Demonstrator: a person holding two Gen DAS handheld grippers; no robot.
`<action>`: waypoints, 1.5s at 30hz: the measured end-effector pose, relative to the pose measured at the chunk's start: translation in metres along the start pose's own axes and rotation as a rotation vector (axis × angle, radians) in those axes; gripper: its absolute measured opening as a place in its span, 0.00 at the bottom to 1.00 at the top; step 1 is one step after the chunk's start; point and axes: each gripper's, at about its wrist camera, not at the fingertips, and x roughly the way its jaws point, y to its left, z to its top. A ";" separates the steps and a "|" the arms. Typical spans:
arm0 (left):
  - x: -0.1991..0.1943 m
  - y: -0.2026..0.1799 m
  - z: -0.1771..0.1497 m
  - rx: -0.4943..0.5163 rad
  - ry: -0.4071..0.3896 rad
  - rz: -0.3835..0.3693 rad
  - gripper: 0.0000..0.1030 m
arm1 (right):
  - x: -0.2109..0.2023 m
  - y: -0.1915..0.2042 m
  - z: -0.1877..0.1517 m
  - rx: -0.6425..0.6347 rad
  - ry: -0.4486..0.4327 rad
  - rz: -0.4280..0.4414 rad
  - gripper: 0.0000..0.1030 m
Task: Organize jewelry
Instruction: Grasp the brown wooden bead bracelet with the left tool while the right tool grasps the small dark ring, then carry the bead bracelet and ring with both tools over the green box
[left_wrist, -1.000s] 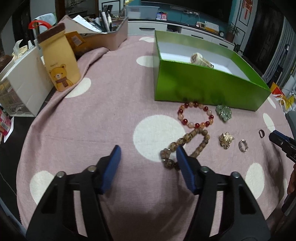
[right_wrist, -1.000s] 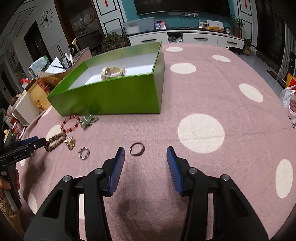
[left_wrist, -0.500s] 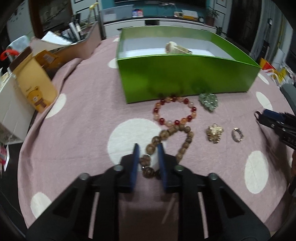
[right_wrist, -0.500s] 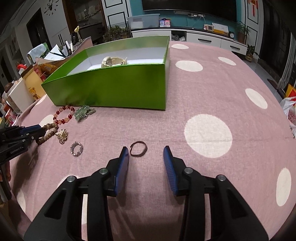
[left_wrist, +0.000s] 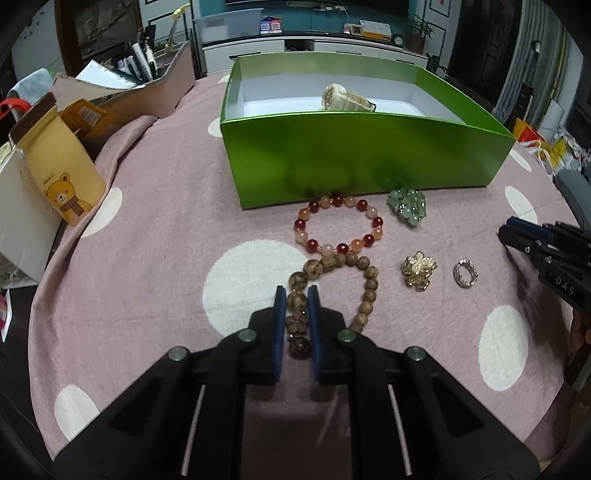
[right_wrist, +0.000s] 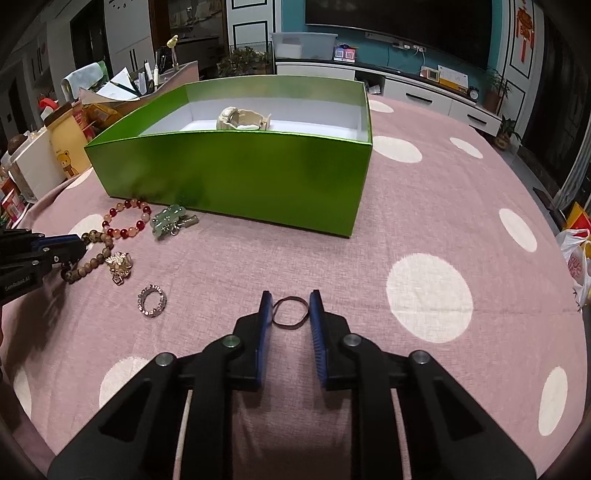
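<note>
- Green box (left_wrist: 354, 155) far on the table, holding a watch (left_wrist: 343, 98); other jewelry near it, not yet boxed.
- Left gripper (left_wrist: 296, 295): open a second ago, now clamped on wood beads (left_wrist: 297, 301); ready for lifting.
- Right gripper (right_wrist: 290, 301): closing around dark ring (right_wrist: 290, 311), not yet pinched.

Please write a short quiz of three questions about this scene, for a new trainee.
1. True or false: the green box is empty.
2. Which item lies between the right gripper jaws? A) the sparkly ring B) the thin dark ring C) the red bead bracelet
3. What is the left gripper shut on?

Key: 1. False, a pale watch lies inside. 2. B, with the jaws closing. 3. The brown bead bracelet.
</note>
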 end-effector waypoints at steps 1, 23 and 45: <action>0.000 0.000 0.000 -0.007 0.000 -0.004 0.11 | -0.001 0.000 0.000 0.002 -0.001 0.001 0.19; -0.050 -0.003 0.023 -0.050 -0.117 -0.006 0.11 | -0.051 -0.003 0.007 0.038 -0.125 0.029 0.20; -0.098 -0.017 0.094 -0.022 -0.266 0.006 0.11 | -0.088 0.006 0.066 0.009 -0.271 0.050 0.20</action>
